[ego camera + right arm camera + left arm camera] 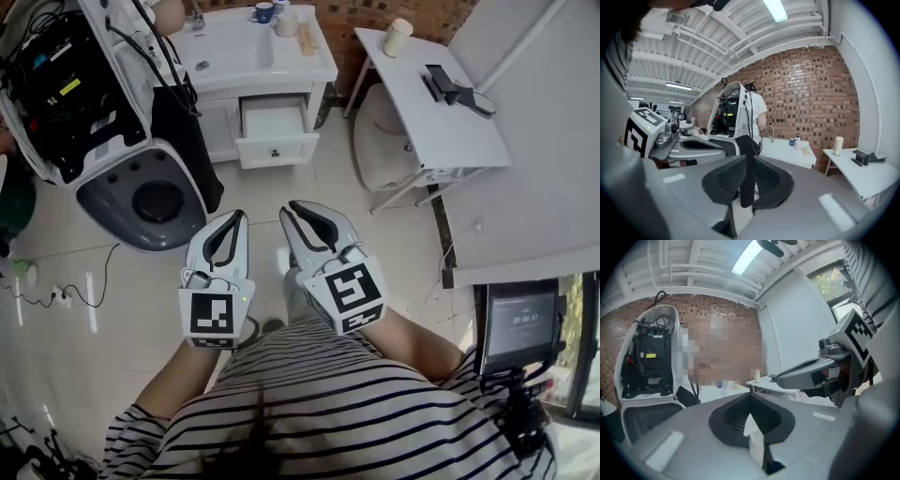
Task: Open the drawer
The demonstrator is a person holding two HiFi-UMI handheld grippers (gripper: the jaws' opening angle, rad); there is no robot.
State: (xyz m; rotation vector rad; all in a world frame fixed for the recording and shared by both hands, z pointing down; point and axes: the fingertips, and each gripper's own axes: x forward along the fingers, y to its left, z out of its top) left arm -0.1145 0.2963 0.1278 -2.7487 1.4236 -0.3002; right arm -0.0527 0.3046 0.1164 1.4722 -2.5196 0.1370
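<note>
The drawer (275, 127) stands pulled out of the white cabinet under the sink counter (314, 66), its front with a small dark knob facing the tiled floor (309, 178). Both tools are held side by side, close to the person's striped shirt (356, 412) and well apart from the drawer. The left hand-held gripper (236, 217) has its jaw tips together with nothing in them. The right hand-held gripper (289, 208) shows a narrow slot between its jaws, also empty. A blue mug (264, 12) sits on the counter.
</note>
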